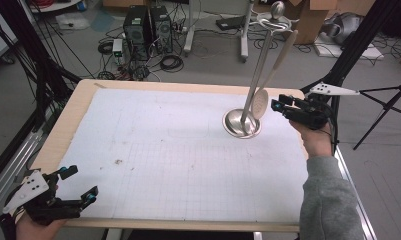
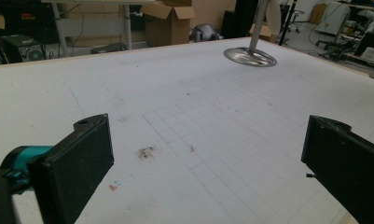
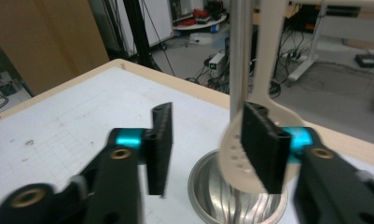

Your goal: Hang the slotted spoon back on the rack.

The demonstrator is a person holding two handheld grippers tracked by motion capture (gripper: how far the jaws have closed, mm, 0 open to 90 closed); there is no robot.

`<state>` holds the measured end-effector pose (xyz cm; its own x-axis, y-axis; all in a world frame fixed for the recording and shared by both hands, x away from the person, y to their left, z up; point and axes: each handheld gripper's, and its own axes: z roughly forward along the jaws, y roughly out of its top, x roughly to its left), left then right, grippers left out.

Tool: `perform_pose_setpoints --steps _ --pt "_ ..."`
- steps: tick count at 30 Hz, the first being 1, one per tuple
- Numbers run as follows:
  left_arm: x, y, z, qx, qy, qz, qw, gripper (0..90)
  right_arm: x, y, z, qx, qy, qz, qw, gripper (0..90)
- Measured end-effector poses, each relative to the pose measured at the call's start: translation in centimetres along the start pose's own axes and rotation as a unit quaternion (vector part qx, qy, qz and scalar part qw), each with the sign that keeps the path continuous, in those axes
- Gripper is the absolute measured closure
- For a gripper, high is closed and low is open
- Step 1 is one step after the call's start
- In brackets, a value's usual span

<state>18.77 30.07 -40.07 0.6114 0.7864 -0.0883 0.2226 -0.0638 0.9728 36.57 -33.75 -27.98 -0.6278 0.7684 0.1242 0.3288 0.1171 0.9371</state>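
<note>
A metal utensil stand (image 1: 242, 124) with a round dished base and a tall pole rises at the table's far right. From its top hooks hangs a beige slotted spoon (image 1: 260, 103), its head just above the base. My right gripper (image 1: 279, 103) is held level just right of the spoon head. In the right gripper view the jaws (image 3: 208, 135) stand apart with nothing between them; the spoon head (image 3: 233, 154) lies just beyond the right jaw, beside the pole (image 3: 240, 56). My left gripper (image 1: 80, 183) rests at the near left corner, open and empty, its jaws wide (image 2: 208, 140).
A white gridded mat (image 1: 163, 150) covers the wooden table, with a small brown stain (image 2: 146, 151) near the left gripper. Beyond the table are computer towers (image 1: 148, 25), cables, cardboard boxes (image 1: 313, 15) and black tripod legs (image 1: 388, 105).
</note>
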Motion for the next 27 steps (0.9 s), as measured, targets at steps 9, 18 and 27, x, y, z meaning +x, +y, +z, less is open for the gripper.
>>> perform_pose_setpoints --steps 9,18,27 --pt "0.4 0.3 0.4 -0.007 -0.002 -0.002 1.0000 2.4 2.8 -1.9 0.2 -0.015 -0.007 -0.023 0.9996 17.4" --pt "0.5 0.4 1.1 -0.009 0.000 -0.001 1.0000 2.4 4.7 -3.9 -0.5 -0.031 0.010 -0.019 0.9993 12.9" --pt "1.0 0.7 1.6 -0.018 0.007 -0.001 0.9998 2.4 5.6 -6.0 -2.9 -0.068 0.006 0.004 0.9977 11.9"
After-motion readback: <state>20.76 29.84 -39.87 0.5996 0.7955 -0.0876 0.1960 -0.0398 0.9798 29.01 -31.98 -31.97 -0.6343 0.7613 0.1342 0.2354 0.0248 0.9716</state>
